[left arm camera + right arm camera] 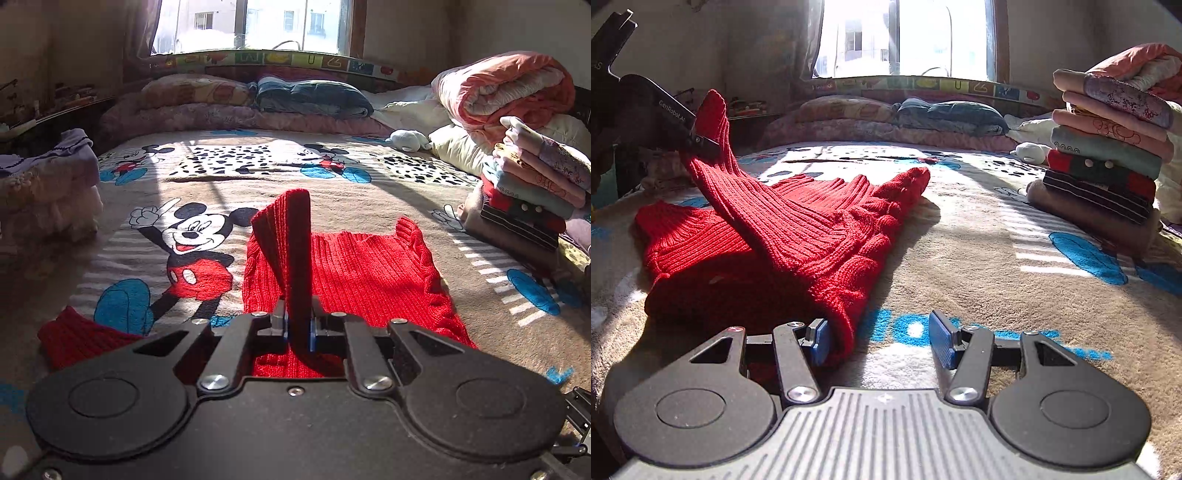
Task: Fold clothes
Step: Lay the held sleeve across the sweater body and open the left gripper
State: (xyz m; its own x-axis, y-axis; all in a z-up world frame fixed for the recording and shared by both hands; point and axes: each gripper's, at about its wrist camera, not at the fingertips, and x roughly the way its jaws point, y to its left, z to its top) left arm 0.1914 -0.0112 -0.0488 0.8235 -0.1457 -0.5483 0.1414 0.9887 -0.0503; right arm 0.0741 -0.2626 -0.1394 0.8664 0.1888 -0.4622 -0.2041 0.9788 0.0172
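Covering most of the bed (332, 206), a cartoon blanket (192, 236), serving as the flat folding surface. Lying across its near middle, a red knitted sweater (362, 273), body spread flat, hem toward the near edge, one sleeve raised clear of it. Stacked at the bed's right edge, a pile of folded clothes (1108, 162), probably kept aside so finished pieces leave the working area free.

Pinching the sleeve (295, 236), the left gripper (298, 328), jaws closed on the cuff end, lifted high, likely to carry the sleeve across the body as a fold. Resting low at the near edge, the right gripper (882, 339), jaws wide apart, one pad touching the sweater's hem, holding nothing.

From the left wrist view: the flat body and a second red cuff (81, 336) lying off toward the near left. From the right wrist view only: the sleeve's slope from body up to the left gripper, and the gap between the open pads (942, 339).
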